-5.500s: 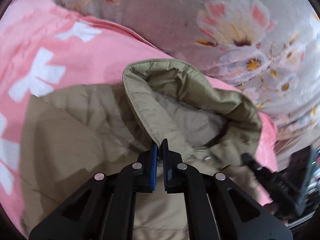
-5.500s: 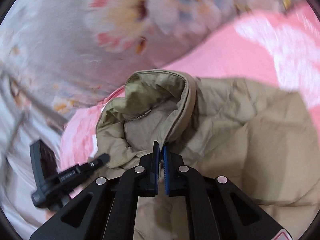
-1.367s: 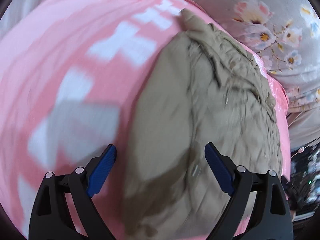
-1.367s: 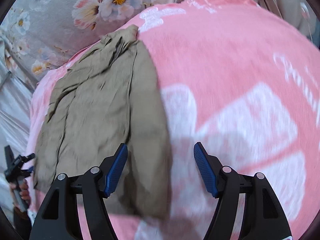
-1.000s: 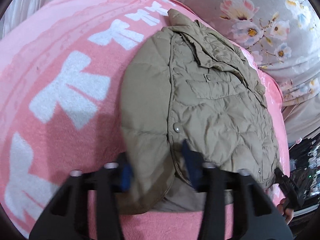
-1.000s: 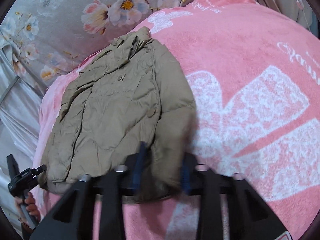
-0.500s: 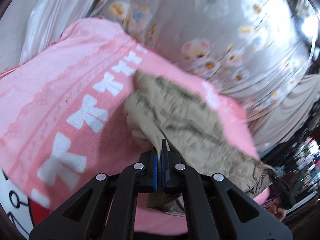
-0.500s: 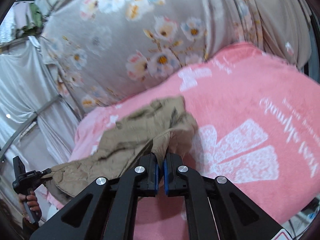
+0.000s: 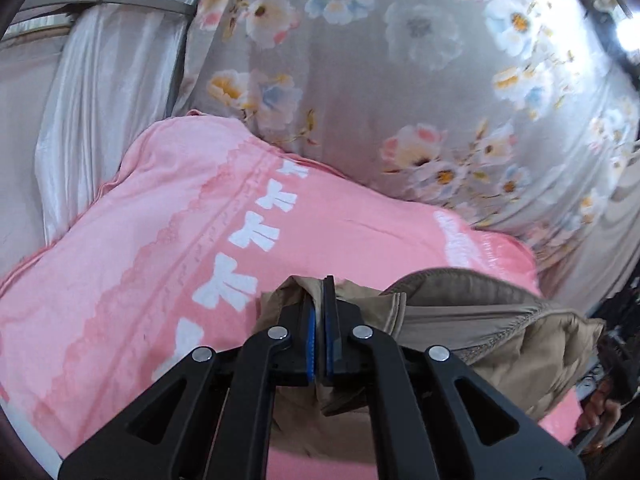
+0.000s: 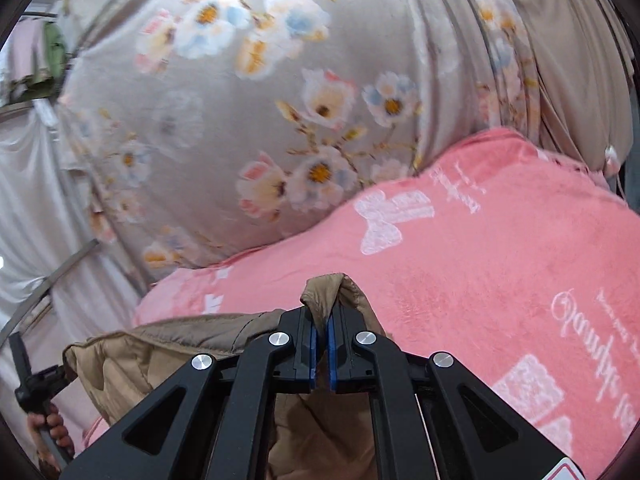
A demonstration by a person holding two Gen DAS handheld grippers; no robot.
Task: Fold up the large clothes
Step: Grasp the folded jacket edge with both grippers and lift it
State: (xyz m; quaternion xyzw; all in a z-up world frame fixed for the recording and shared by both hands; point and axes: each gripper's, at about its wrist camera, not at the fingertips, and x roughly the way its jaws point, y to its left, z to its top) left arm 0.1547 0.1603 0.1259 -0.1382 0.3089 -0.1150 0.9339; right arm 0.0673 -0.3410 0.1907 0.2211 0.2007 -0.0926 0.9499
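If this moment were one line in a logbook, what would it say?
left tongs: shut on khaki puffer jacket | right tongs: shut on jacket | jacket: raised over pink blanket | step: folding

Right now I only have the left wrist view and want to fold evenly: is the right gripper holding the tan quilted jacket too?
Observer: Yes, the right gripper is shut on a bunched fold of the tan quilted jacket.
Operator: What lies to its right?
Observer: White cursive lettering on the pink fleece blanket.
Operator: Anything behind on its left?
Observer: A grey metal rod against white drapes.
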